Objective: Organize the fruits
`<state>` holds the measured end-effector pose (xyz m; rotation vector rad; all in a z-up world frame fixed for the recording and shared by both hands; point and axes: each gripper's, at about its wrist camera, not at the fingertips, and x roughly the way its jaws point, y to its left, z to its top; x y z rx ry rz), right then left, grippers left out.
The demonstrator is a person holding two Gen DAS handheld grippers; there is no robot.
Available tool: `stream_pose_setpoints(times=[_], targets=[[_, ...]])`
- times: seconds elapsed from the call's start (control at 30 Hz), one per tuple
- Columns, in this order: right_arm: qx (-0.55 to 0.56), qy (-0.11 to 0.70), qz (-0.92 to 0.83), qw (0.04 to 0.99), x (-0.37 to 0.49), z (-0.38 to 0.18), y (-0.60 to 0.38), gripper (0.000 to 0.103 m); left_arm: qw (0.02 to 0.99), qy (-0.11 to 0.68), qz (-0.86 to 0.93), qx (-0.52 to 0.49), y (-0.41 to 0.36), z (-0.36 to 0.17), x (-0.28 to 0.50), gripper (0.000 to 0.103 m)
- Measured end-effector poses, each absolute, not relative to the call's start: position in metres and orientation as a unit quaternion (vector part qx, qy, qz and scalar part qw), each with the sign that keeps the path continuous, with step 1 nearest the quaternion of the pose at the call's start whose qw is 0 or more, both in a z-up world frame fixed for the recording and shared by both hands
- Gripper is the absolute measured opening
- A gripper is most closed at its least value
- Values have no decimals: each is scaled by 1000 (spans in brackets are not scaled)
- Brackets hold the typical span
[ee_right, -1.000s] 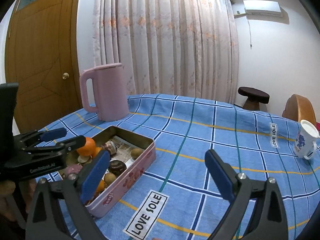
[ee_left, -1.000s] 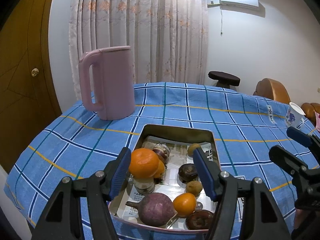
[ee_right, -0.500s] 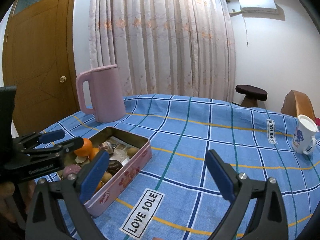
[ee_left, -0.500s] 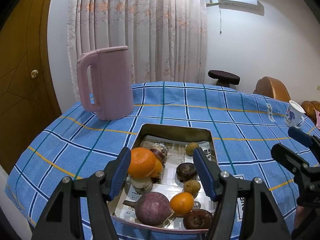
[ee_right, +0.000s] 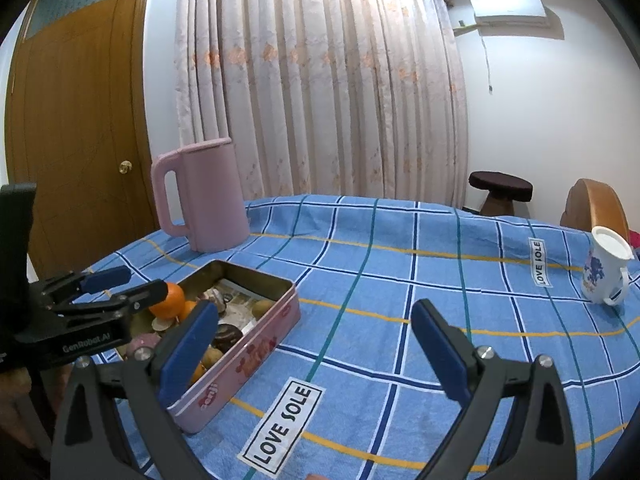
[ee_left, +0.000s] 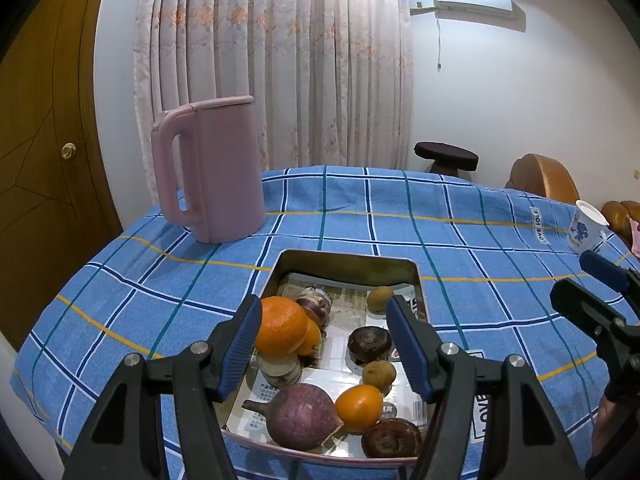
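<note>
A: What sits farthest left on the table?

B: A pink jug [ee_left: 218,168], at about ten o'clock from the tin [ee_left: 348,264], standing upright on the blue checked cloth [ee_left: 460,240].

A: And the fruit?

B: All in the open tin, on printed paper. A big orange [ee_left: 278,330] lies at nine o'clock inside it, stacked on other pieces; a purple root [ee_left: 300,416] and a small orange [ee_left: 358,406] lie touching at six o'clock, and a brown round fruit [ee_left: 369,343] is near the middle.

A: The left gripper [ee_left: 322,340]?

B: Above the tin, jaws released, gripping nothing; the big orange shows just beside its left pad.

A: The right gripper [ee_right: 314,350]?

B: Spread wide over bare cloth at three o'clock from the tin, empty. A white mug [ee_right: 606,270] stands far off at two o'clock.
</note>
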<state>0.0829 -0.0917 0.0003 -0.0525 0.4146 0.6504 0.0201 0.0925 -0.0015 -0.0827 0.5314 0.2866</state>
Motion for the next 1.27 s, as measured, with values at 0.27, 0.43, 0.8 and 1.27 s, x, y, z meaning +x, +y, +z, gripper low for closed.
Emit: stream_pose_setpoints(times=[0.27, 0.43, 0.8, 1.27], targets=[[-27, 197, 319, 927, 80, 5, -94, 100, 955, 258, 140, -37, 89, 2, 18, 66], [-29, 193, 318, 928, 76, 8, -95, 100, 956, 255, 138, -42, 90, 4, 17, 66], [-32, 184, 315, 930, 73, 10, -98, 100, 955, 256, 145, -37, 87, 7, 17, 81], [-36, 196, 288, 937, 81, 6, -121, 100, 960, 246, 130, -32, 79, 11, 14, 82]])
